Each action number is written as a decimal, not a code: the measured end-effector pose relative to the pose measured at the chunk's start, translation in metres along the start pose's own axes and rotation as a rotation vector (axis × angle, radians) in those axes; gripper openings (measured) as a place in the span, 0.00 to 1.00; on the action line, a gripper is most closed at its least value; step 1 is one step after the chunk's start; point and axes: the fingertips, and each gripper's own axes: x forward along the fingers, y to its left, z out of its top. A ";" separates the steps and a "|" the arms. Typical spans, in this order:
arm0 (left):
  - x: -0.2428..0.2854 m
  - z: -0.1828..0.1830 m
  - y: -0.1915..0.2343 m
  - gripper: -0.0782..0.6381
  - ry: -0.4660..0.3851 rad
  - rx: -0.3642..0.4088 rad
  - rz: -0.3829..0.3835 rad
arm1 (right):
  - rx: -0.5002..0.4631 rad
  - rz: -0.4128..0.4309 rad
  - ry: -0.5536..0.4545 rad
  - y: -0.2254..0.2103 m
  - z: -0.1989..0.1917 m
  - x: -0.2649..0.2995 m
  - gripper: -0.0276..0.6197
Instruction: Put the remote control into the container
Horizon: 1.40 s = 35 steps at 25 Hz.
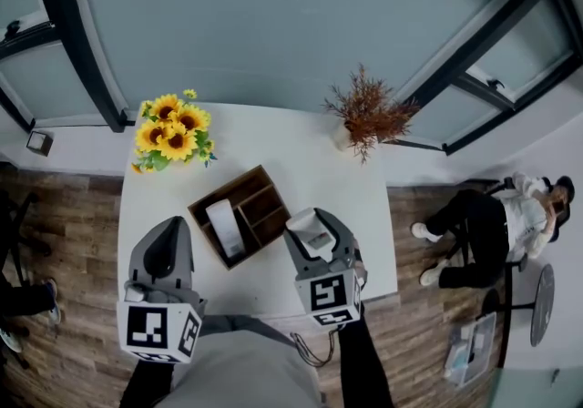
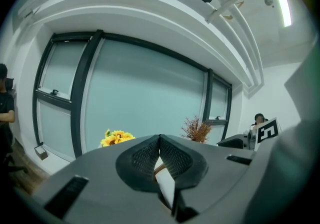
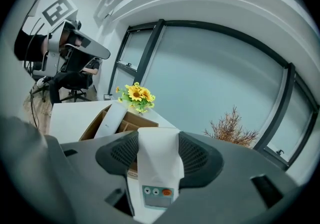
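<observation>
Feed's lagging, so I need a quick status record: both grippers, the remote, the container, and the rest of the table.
left gripper: shut, empty
right gripper: shut on held remote, by the container's right corner in the head view
container: wooden, divided, mid-table
second remote: white, lying in the container's long left compartment
table: white; sunflowers back left, dried plant back right

Left tongs (image 2: 160, 140): jaws together, empty. Right tongs (image 3: 158, 144): jaws clamped on remote (image 3: 159, 170). Both side by side, pointing forward.
</observation>
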 end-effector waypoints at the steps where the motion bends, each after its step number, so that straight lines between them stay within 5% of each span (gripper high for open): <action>1: 0.000 0.000 0.000 0.12 0.000 0.000 0.001 | 0.003 -0.003 -0.007 -0.001 0.002 0.000 0.43; 27: 0.005 0.002 0.007 0.12 0.001 0.001 0.030 | 0.164 -0.071 -0.174 -0.027 0.039 0.018 0.43; 35: 0.005 0.002 0.009 0.12 0.003 0.005 0.034 | 0.354 -0.074 -0.244 -0.035 0.038 0.020 0.43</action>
